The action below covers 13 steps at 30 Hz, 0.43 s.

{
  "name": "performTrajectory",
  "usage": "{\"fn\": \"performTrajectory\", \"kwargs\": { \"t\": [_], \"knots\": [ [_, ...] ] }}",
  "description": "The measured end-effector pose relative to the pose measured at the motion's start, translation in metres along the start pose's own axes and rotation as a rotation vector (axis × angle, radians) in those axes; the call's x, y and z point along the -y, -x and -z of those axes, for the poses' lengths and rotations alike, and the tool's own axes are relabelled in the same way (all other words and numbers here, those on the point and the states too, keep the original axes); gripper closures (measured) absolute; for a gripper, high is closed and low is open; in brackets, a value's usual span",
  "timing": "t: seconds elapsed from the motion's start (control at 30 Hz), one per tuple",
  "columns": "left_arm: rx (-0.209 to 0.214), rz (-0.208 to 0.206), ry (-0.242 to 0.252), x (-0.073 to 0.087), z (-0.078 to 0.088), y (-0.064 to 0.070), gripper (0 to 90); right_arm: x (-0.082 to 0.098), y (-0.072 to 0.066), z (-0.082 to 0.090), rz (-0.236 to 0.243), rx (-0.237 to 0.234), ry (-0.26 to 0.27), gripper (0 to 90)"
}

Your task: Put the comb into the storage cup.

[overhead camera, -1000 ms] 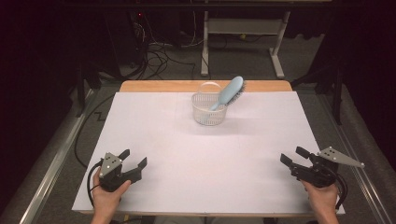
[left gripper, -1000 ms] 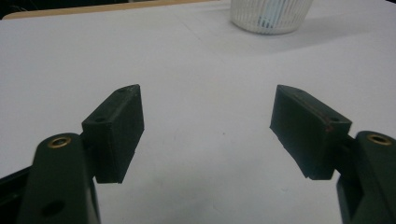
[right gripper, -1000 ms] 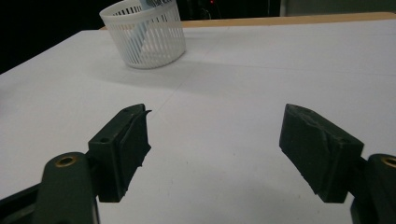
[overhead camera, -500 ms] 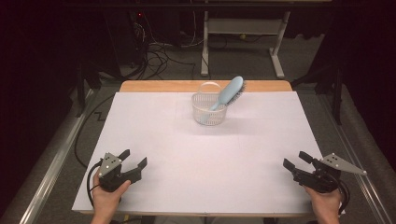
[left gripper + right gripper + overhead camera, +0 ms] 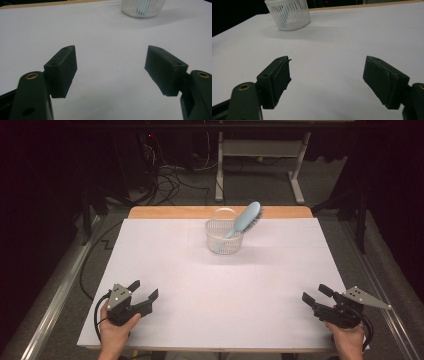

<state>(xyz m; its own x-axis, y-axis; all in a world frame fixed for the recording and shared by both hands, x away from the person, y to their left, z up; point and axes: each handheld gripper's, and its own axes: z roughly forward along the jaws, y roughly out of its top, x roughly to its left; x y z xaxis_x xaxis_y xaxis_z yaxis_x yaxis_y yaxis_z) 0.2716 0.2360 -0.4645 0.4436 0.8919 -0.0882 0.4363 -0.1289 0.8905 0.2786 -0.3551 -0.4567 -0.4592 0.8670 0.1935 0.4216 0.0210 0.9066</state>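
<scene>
Well ahead of my left gripper [image 5: 142,295], white slotted plastic basket [image 5: 224,236] holding light-blue hairbrush [image 5: 244,219], jaws apart and empty, right gripper [image 5: 315,296] just opening wider, empty too, white table [image 5: 220,290] beneath both.

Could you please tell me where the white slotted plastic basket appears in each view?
High view: white slotted plastic basket at the table's far middle, holding a light blue hairbrush.
Left gripper view: top edge, right of centre.
Right gripper view: top left.
Shared landmark: the wooden table edge behind it.
</scene>
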Motion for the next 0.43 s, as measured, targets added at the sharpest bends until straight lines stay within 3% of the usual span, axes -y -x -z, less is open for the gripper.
{"fn": "performTrajectory", "kwargs": {
  "t": [0.43],
  "knots": [
    [0.005, 0.008, -0.011, 0.0004, -0.0019, -0.0004, 26.6, -0.0004, -0.0006, 0.0003, -0.005, -0.006, 0.011, 21.9]
  ]
}}
